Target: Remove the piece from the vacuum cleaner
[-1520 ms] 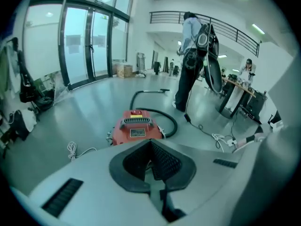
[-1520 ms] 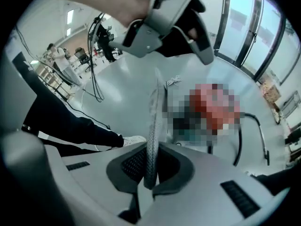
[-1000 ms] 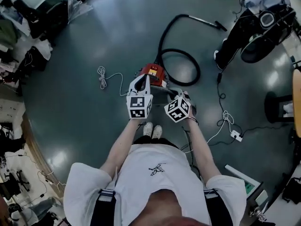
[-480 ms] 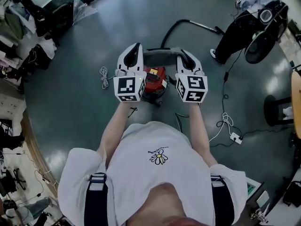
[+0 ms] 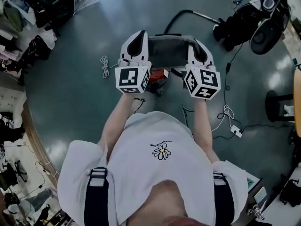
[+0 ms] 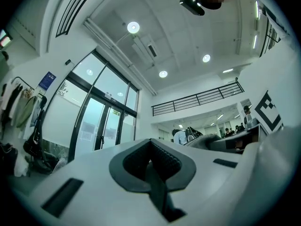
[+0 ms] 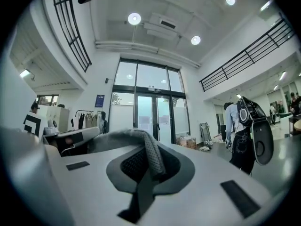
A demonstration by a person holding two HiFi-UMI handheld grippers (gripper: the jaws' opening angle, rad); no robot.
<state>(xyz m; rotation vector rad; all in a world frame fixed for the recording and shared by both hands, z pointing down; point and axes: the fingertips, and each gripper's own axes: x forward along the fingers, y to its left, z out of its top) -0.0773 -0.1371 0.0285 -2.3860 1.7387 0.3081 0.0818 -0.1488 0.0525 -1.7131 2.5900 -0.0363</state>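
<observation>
Closest to the head camera, the two marker cubes sit side by side at chest height with both claws pointing away from the body. The left gripper [image 5: 139, 36] has its jaws pressed together. Its own view shows little between the pads, but from above the left end of the grey piece [image 5: 167, 51] meets them, so I judge it pinched there. The right gripper [image 5: 193, 42] is closed tight on a fold of the piece's grey mesh, plain in its own view. The piece hangs stretched between the claws, its long axis running left to right, equally near both hands. Below and beyond it on the floor [image 5: 70, 79] stands the red vacuum cleaner [image 5: 157, 75], apart from the piece. Its black hose [image 5: 181, 14] curls away farther off.
</observation>
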